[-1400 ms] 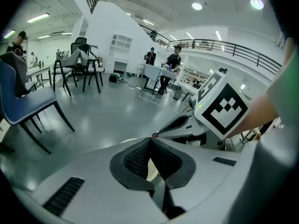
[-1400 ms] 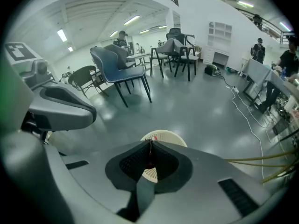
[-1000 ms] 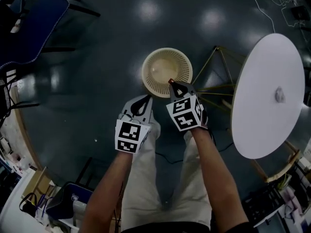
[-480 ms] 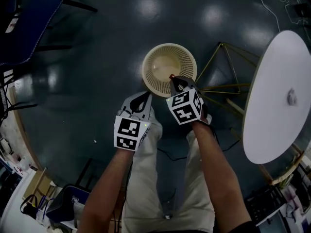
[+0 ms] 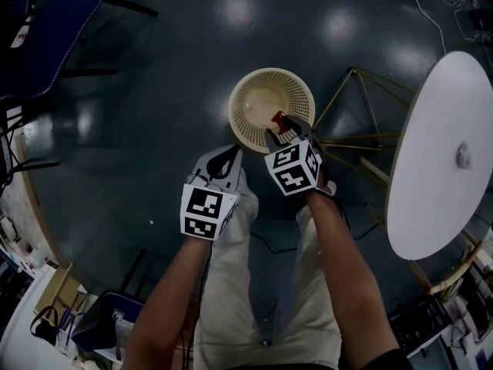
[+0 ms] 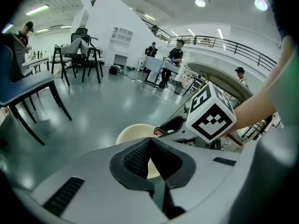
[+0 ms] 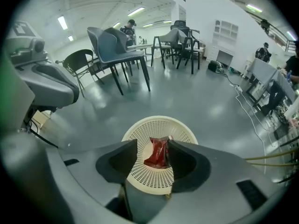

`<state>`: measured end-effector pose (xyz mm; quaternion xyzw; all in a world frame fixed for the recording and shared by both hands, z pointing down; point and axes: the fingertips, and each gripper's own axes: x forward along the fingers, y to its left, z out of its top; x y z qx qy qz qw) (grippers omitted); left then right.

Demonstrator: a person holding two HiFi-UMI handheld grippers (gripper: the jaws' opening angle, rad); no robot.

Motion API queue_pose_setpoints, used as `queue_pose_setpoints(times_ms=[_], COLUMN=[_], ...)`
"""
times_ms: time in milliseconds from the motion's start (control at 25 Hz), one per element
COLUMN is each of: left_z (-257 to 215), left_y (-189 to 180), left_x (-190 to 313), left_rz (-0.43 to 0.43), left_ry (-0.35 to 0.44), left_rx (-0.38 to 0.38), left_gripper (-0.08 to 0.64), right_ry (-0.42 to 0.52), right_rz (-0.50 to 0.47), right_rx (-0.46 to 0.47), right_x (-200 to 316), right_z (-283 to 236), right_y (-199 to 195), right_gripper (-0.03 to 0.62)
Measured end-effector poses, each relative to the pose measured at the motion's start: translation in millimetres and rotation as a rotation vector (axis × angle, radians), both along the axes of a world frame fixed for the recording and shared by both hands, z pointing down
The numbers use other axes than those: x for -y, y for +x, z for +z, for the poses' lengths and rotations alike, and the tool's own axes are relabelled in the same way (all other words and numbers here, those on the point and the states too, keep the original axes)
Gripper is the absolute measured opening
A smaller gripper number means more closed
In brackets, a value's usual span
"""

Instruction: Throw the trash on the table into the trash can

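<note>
A dark floor (image 5: 154, 91) is seen below, with a round white surface (image 5: 439, 206) at the right. A cream basket (image 5: 248, 99) is set on the floor, left of the surface. The right gripper (image 5: 283, 129) is held over the basket's near rim. Its fingers have just been opening and are parted, with a red wrapper (image 7: 158, 153) between them, against one finger only. The left gripper (image 5: 227, 159) is held nearer and to the left, its fingers closed on nothing. A small crumpled scrap (image 5: 462, 155) is left on the surface.

The right gripper (image 7: 153, 146) has just been opening its jaws! The red wrapper (image 7: 158, 153), pinched tight a moment ago, now sits loose between them, close against one jaw, poking past the tips.
</note>
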<state>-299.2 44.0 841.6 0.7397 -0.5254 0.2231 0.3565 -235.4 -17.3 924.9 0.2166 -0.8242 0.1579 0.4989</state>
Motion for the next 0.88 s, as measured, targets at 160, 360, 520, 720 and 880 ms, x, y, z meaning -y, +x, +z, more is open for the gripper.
queue_pose_setpoints(times_ms=[160, 360, 520, 720, 880], left_z=[-1.1, 3.2, 6.4, 6.3, 5.0], left_y=[-1.3, 0.6, 0.2, -5.7, -8.1], left_x=[1.9, -1.1, -3.2, -2.4, -1.7], left_rz=[-0.009, -0.011, -0.007, -0.025, -0.024], left_ry=[0.002, -0.005, -0.008, -0.013, -0.007], left_rx=[-0.005, -0.01, -0.006, -0.014, -0.002], left_gripper=[0.014, 0.014, 0.014, 0.014, 0.014], right_ry=[-0.008, -0.015, -0.011, -0.008, -0.013], right_rz=[-0.007, 0.007, 0.007, 0.022, 0.026], right_rx=[0.015, 0.035, 0.034, 0.045, 0.047], right_x=[0.0, -0.5, -0.9, -1.3, -2.5], right_z=[-0.7, 1.7, 4.9, 5.1, 2.0], right_y=[-3.4, -5.9, -5.7, -8.0, -8.1], right_gripper=[0.227, 0.272, 0.281, 0.285, 0.284])
